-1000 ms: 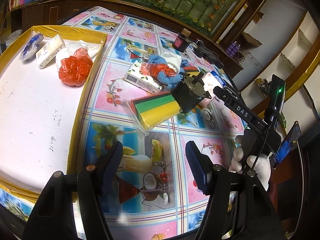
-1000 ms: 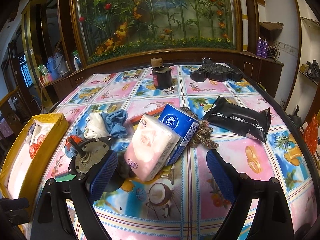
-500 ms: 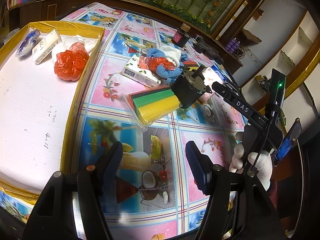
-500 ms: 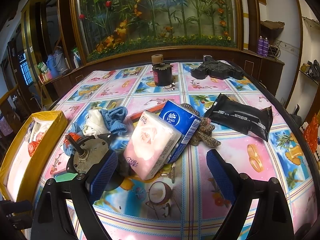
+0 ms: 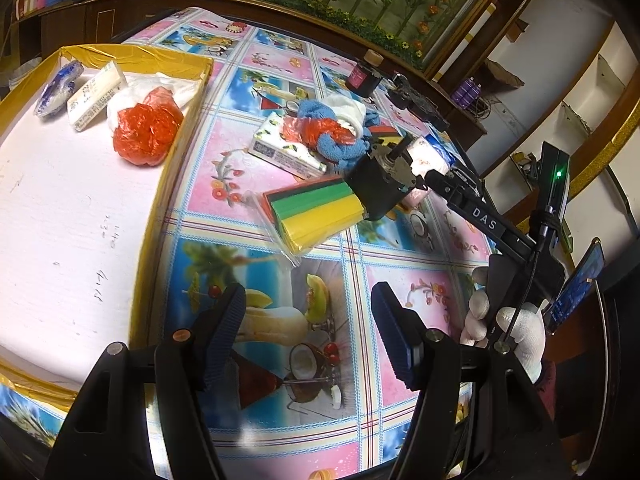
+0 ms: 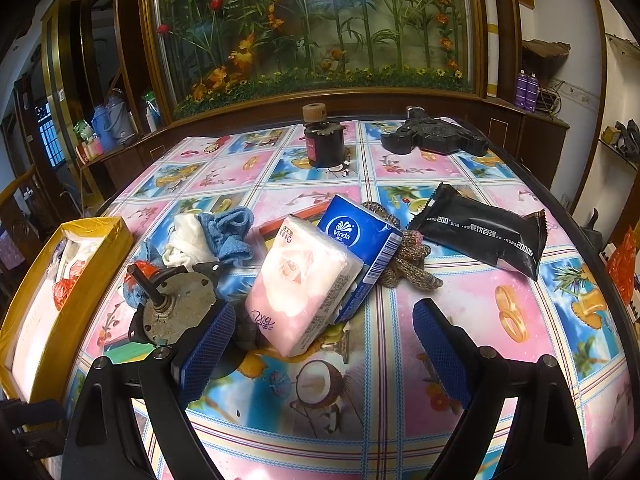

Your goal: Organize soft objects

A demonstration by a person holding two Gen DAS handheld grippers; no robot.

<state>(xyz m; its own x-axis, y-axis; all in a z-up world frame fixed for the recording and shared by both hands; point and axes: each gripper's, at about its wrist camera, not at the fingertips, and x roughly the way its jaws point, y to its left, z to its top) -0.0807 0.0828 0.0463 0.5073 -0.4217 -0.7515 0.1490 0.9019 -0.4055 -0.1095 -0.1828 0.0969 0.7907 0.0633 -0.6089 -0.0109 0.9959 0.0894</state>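
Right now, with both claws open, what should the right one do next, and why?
Probably ease the right claw forward around the pink tissue pack: it lies just ahead between the open fingers, a soft item not yet in the yellow box.

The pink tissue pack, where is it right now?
In the right wrist view the pink tissue pack lies on the table just ahead of the open right gripper, leaning against the blue Vinda pack, with the metal motor at its left.

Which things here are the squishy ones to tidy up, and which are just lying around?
For tidying: pink tissue pack, blue Vinda pack, blue cloth, sponge pack, yellow box.
Just lying about: metal motor, dark jar, black gadget.
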